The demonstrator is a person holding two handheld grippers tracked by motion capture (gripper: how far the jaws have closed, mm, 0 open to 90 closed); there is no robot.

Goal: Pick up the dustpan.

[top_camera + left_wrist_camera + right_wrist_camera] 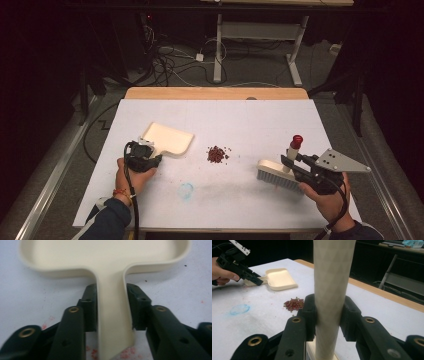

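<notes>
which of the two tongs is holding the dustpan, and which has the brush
The left tongs grip the cream dustpan by its flat handle. The right tongs clamp the brush by its upright handle, red-tipped, on the far side of the red crumb pile.

dustpan (167,139) left on table (260,115), pellet pile (216,154) centre, brush (278,171) right

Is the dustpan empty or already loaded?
Empty. The dustpan tray is bare in the high view and right gripper view; the red pellets sit in a pile on the table beside it.
</notes>
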